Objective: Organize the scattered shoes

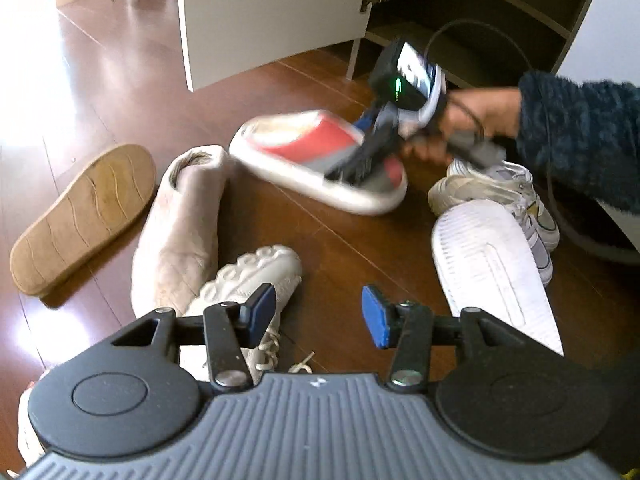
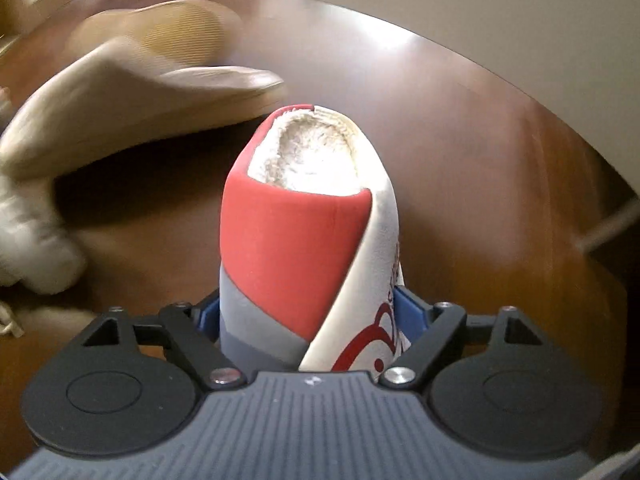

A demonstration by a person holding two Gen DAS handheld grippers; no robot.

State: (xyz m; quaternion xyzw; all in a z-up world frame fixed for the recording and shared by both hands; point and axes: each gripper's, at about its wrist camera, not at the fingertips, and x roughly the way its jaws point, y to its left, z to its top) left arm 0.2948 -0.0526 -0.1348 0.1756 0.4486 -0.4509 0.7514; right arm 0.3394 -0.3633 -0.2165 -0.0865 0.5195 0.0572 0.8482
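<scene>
A red, grey and white slipper (image 1: 304, 148) with a fleecy lining hangs tilted above the wooden floor. My right gripper (image 1: 360, 160) is shut on its toe end. In the right wrist view the slipper (image 2: 296, 232) stands sharp between the blue pads (image 2: 408, 312) of the right gripper (image 2: 306, 316) while the floor behind is blurred. My left gripper (image 1: 320, 312) hovers open over bare floor with nothing between its fingers. A beige sneaker (image 1: 248, 280) lies just left of it and a white sneaker (image 1: 492, 264), sole up, just right.
A tan slipper (image 1: 80, 216) lies sole up at the left, a pale pink slipper (image 1: 184, 220) beside it. Another white sneaker (image 1: 500, 188) lies under a person's hand (image 1: 476, 116). An open shoe cabinet (image 1: 460, 32) with its door (image 1: 272, 16) swung out stands behind.
</scene>
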